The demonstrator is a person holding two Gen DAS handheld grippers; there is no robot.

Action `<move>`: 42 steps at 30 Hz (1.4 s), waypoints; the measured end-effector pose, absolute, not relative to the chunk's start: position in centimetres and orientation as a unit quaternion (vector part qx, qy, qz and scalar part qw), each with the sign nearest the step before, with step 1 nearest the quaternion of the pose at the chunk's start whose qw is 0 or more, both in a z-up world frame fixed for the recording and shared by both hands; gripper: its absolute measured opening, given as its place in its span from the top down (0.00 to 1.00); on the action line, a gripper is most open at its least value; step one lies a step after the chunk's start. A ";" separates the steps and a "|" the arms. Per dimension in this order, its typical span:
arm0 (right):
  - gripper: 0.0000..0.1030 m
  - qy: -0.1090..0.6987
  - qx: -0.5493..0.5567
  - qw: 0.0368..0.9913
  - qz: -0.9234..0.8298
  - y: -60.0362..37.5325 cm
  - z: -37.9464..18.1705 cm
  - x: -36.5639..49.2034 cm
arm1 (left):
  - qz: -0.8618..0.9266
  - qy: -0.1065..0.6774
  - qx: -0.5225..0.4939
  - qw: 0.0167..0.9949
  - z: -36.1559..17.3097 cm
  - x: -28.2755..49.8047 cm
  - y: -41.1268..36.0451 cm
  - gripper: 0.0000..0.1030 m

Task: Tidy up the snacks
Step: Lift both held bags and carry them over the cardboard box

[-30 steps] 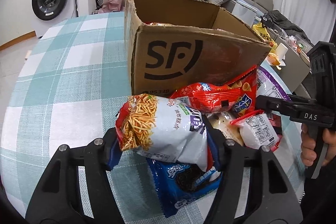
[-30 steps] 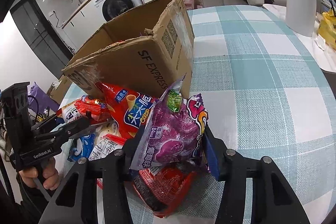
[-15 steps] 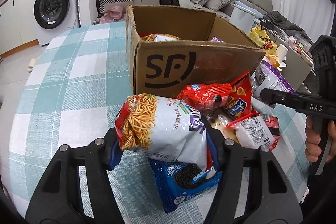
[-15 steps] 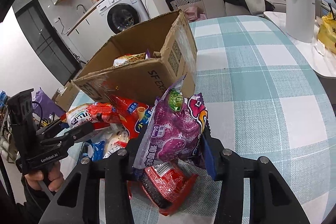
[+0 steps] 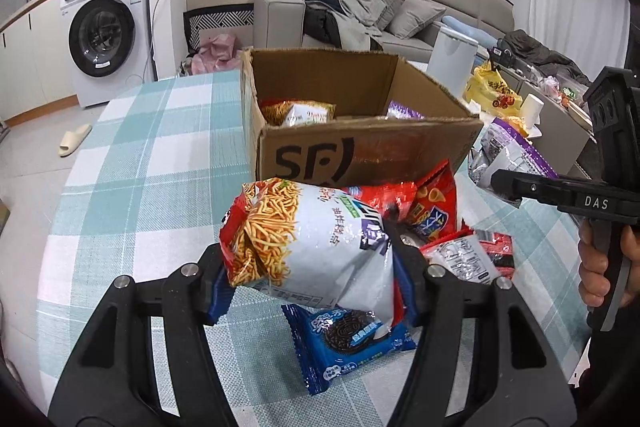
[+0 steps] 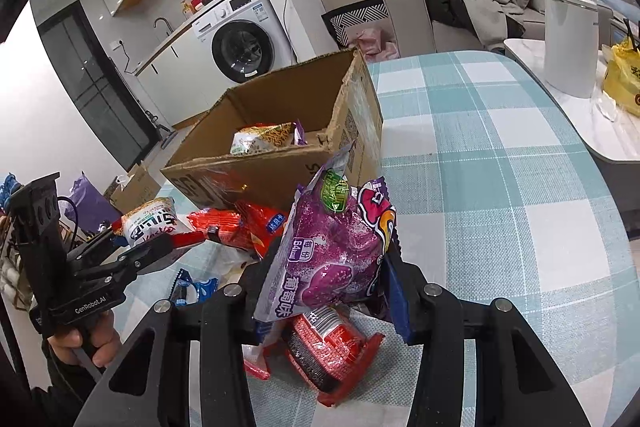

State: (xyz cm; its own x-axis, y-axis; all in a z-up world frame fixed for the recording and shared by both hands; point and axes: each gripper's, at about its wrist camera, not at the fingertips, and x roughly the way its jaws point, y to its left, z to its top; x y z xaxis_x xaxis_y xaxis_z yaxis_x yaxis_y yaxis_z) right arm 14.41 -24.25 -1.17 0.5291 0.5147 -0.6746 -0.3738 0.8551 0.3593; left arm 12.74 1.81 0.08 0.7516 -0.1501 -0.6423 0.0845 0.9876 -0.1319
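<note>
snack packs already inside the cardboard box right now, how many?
2 visible: a noodle-stick pack against the left wall of the cardboard box, and a purple pack peeking over the front wall at right. More may lie hidden below.

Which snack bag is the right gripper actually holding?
The purple grape-flavour bag, clamped upright in the right gripper and lifted off the table. The red packet lies loose beneath; the left gripper holds the white noodle-stick bag.

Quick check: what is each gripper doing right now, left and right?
Left gripper: closed on the white noodle-snack bag, lifted above the table.
Right gripper: closed on the purple grape-snack bag, also lifted.
</note>
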 end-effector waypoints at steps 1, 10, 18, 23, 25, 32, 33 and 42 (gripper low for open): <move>0.55 0.410 0.085 0.871 0.256 -24.3 -1.0 14.3 | -0.063 0.344 -0.048 0.936 0.4 12.6 1.8 0.41; 0.55 0.394 0.086 0.877 0.262 -24.1 -0.1 13.9 | -0.063 0.329 -0.049 0.941 2.0 11.7 1.6 0.41; 0.55 0.380 0.093 0.880 0.268 -24.4 0.4 13.6 | -0.053 0.316 -0.055 0.946 3.1 11.0 1.8 0.41; 0.55 0.376 0.094 0.881 0.270 -24.3 0.6 13.5 | -0.045 0.309 -0.060 0.948 3.9 10.7 1.9 0.41; 0.55 0.373 0.093 0.882 0.271 -24.2 0.8 13.4 | -0.043 0.306 -0.062 0.949 4.1 10.8 2.2 0.41; 0.55 0.356 0.095 0.886 0.283 -23.9 1.9 12.8 | -0.042 0.294 -0.063 0.953 5.3 10.5 2.0 0.41; 0.55 0.353 0.093 0.887 0.284 -23.7 2.1 12.7 | -0.042 0.293 -0.062 0.953 5.5 10.6 2.0 0.41; 0.55 0.343 0.083 0.888 0.294 -22.4 3.5 12.6 | -0.046 0.281 -0.058 0.957 7.2 11.1 1.5 0.41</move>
